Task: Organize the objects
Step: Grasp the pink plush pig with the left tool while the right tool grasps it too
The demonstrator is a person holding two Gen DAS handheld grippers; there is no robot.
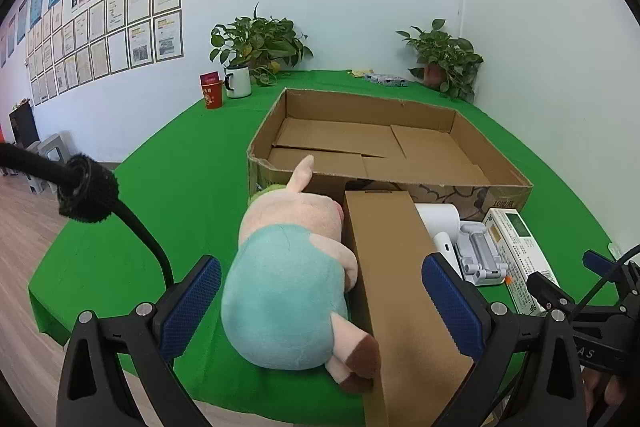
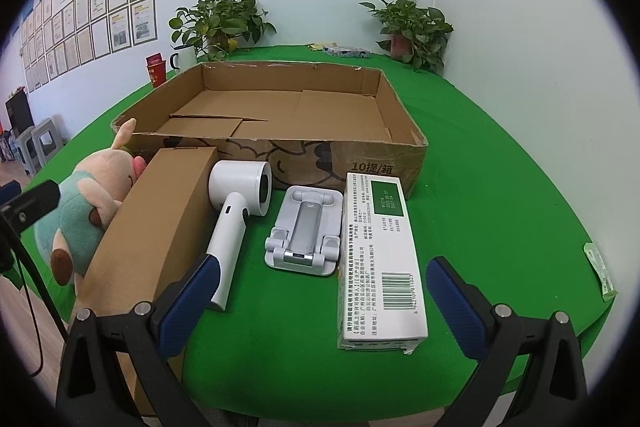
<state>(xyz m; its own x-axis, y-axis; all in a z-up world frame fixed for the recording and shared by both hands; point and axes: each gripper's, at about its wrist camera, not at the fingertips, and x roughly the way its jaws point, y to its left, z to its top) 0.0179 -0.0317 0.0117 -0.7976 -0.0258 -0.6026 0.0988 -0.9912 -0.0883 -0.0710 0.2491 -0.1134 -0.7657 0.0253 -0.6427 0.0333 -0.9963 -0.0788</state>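
Before the cardboard tray (image 2: 280, 115), both grippers' fingers (image 1: 192, 303) (image 2: 456, 307) gape wide, holding nothing.

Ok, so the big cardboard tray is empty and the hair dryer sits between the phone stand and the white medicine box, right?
Not quite. The tray is empty, but the hair dryer lies between the long brown box and the phone stand. The stand is what sits next to the medicine box. The right wrist view shows the row clearly.
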